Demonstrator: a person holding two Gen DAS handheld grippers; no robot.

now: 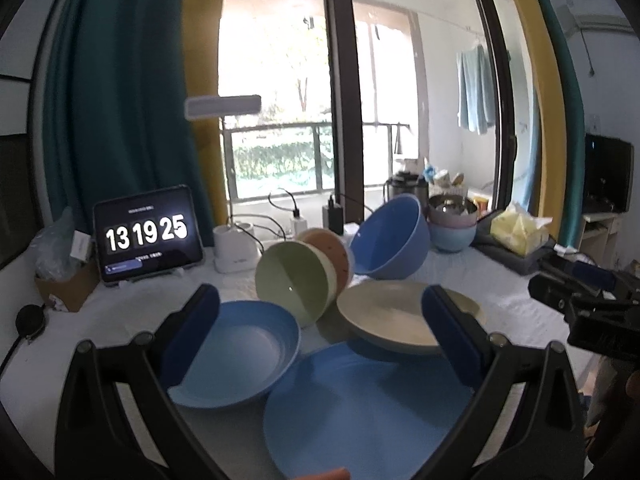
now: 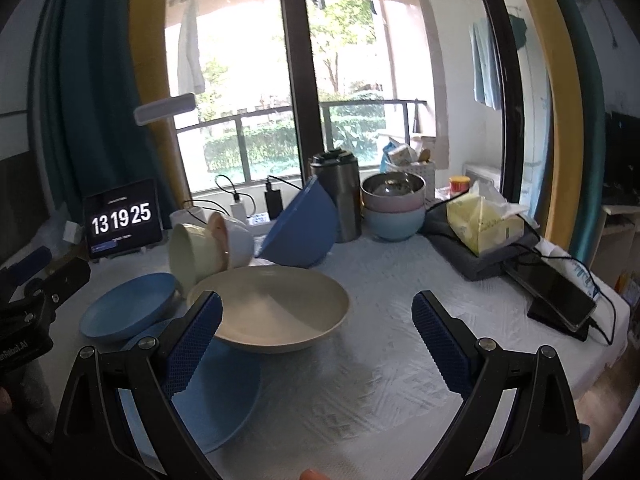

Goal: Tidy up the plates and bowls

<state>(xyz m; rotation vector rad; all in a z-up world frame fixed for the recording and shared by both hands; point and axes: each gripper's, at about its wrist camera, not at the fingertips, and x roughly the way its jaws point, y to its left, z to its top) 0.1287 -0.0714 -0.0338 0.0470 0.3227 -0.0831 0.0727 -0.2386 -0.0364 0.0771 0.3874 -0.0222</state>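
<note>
A flat blue plate (image 1: pixel 360 408) lies nearest, with a cream deep plate (image 1: pixel 392 324) resting partly on its far edge and a blue deep plate (image 1: pixel 236 356) to its left. Behind lie tipped nested bowls, green (image 1: pixel 296 280) in front, and a large blue bowl (image 1: pixel 390 240) leaning on its side. My left gripper (image 1: pixel 320 340) is open and empty above the plates. My right gripper (image 2: pixel 318 340) is open and empty, just right of the cream plate (image 2: pixel 276 308); the flat blue plate (image 2: pixel 212 392), blue deep plate (image 2: pixel 128 304), green bowl (image 2: pixel 192 252) and large blue bowl (image 2: pixel 300 228) show here too.
A stack of bowls (image 2: pixel 394 208) with a steel one on top and a steel canister (image 2: pixel 340 196) stand at the back. A tablet clock (image 1: pixel 146 236), lamp base (image 1: pixel 236 248) and chargers line the window side. A tissue pack (image 2: pixel 484 220) and phone (image 2: pixel 556 292) lie right.
</note>
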